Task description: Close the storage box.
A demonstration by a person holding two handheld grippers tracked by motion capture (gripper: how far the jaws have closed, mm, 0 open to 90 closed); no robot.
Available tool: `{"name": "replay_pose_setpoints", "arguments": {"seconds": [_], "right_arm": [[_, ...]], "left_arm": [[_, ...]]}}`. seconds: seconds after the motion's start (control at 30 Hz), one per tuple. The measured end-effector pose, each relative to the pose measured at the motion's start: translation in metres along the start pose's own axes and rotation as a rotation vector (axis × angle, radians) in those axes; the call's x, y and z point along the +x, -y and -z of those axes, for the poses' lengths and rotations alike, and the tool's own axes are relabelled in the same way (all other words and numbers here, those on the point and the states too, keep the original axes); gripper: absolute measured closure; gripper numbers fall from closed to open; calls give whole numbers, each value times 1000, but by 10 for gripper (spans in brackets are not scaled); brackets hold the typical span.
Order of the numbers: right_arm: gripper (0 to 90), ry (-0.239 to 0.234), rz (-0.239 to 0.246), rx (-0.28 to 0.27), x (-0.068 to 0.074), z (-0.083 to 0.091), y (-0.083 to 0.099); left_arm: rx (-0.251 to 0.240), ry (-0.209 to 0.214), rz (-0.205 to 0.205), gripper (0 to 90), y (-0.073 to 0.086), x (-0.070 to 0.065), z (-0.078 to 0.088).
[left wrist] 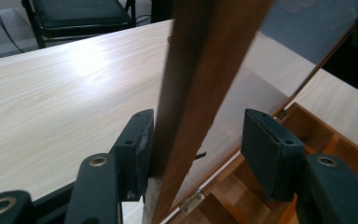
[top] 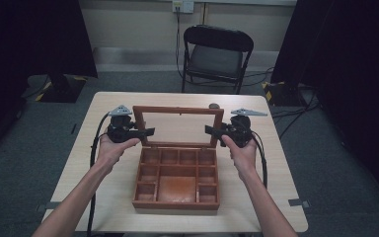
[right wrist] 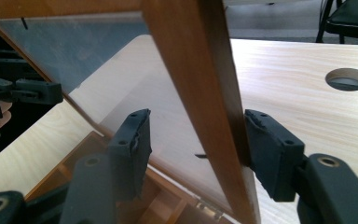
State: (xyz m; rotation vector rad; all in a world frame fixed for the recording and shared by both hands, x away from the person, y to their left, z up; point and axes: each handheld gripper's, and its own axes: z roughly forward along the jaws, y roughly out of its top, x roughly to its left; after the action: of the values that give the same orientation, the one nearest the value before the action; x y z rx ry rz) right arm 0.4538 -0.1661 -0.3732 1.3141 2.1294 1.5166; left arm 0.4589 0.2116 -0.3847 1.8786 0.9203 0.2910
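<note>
A brown wooden box [top: 176, 202] with several small compartments sits on the table, and its glass-paned lid [top: 177, 109] stands upright at the back. My left gripper [top: 145, 132] straddles the lid's left side rail [left wrist: 205, 70]. One pad [left wrist: 135, 149] touches the wood, while the other pad [left wrist: 270, 149] stands apart, so the gripper is open. My right gripper [top: 211, 131] straddles the right side rail [right wrist: 191, 56]. Its outer pad [right wrist: 270, 149] rests against the wood and its inner pad [right wrist: 130, 149] is clear of it, so it is also open.
The light wooden table [top: 113, 187] has a round cable hole [right wrist: 347, 79] behind the lid. A black folding chair [top: 217, 54] stands beyond the far edge. Dark curtains hang on both sides. A small hinge [left wrist: 191, 203] joins the lid to the box.
</note>
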Motion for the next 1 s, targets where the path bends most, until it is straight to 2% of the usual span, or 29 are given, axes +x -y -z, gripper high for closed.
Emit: {"name": "replay_pose_setpoints", "arguments": {"seconds": [0.2, 0.3, 0.6, 0.77, 0.83, 0.87, 0.97, 1.0], "right_arm": [[406, 0, 29, 32, 8, 5, 1], [403, -2, 36, 36, 10, 8, 3], [389, -5, 46, 49, 15, 15, 8], [385, -6, 58, 54, 17, 18, 11], [384, -12, 61, 57, 18, 18, 12], [381, -14, 65, 59, 18, 19, 13], [370, -15, 59, 65, 19, 20, 14], [366, -17, 58, 65, 19, 20, 15]], "left_arm": [[-7, 2, -15, 443, 3, -6, 6], [-5, 23, -5, 443, 4, -6, 9], [2, 31, -21, 441, 7, -12, 18], [9, 45, -6, 409, 8, -15, 21], [9, 27, -2, 411, 9, -18, 22], [1, 31, 10, 404, 10, -18, 22], [-4, 38, 13, 391, 12, -19, 23], [4, 34, -6, 390, 13, -20, 24]]}}
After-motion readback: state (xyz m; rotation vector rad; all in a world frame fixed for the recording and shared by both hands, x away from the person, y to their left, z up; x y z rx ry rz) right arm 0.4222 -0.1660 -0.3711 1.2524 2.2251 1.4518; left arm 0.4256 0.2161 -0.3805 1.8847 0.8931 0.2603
